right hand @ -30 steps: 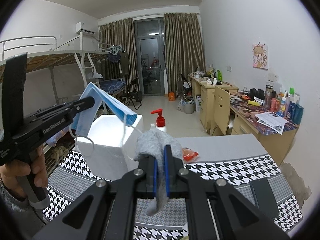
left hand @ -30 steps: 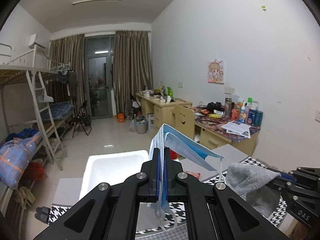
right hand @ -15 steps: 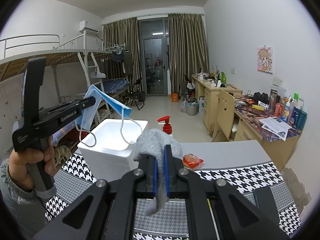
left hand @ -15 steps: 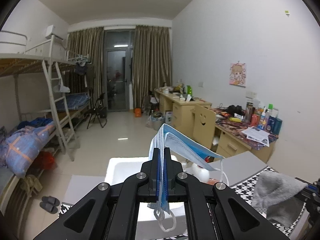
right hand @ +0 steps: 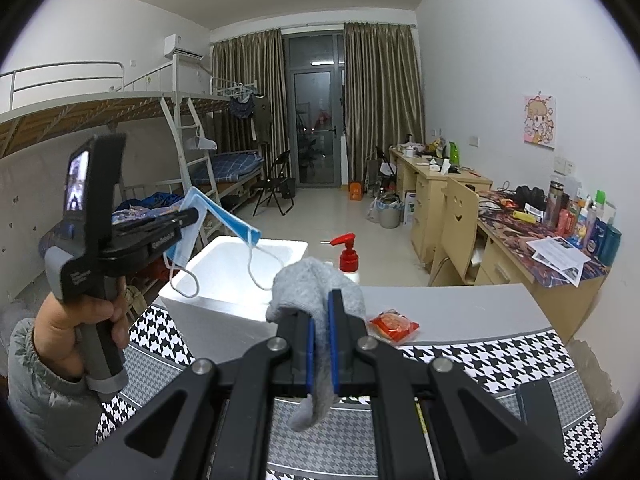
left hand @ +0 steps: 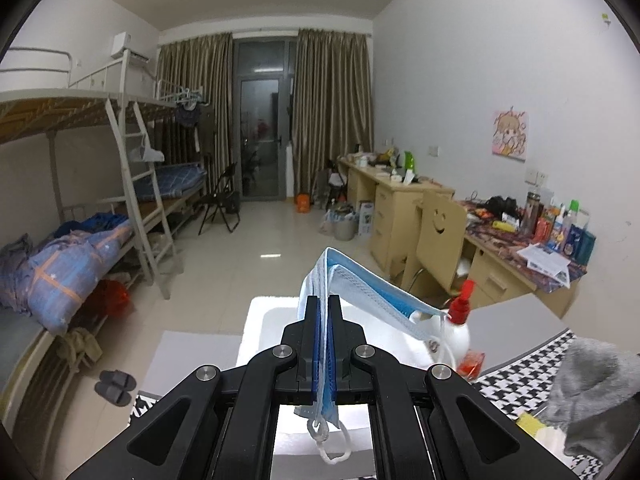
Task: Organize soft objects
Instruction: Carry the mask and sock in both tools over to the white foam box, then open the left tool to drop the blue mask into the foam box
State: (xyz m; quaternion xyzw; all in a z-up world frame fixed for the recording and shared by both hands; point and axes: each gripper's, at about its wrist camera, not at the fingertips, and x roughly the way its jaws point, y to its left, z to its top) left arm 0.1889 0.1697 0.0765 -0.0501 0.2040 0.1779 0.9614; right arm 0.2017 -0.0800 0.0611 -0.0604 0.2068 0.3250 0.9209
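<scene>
Face mask (left hand: 360,292), blue and pleated, is pinched between the clenched fingers of the left claw (left hand: 323,308), its white ear loops dangling below and off to the side. That claw hangs above the open white foam box (right hand: 224,276), so the mask sits in the air over the box's near corner rather than inside it. A hand (right hand: 76,320) in a grey padded sleeve grips the left claw's handle.

The right claw (right hand: 322,312) is likewise clenched, grasping a grey sock (right hand: 316,284) that bunches above its fingers and trails down beneath them. It is held over the bench (right hand: 460,308), which wears a black-and-white houndstooth cloth (right hand: 480,356).

Just behind the sock stands a pump bottle (right hand: 349,256) with a red top, close beside the foam box. A small red packet (right hand: 394,325) lies on the bench to the right of the claw. Farther back, bunk beds (right hand: 120,112) line the left wall.
</scene>
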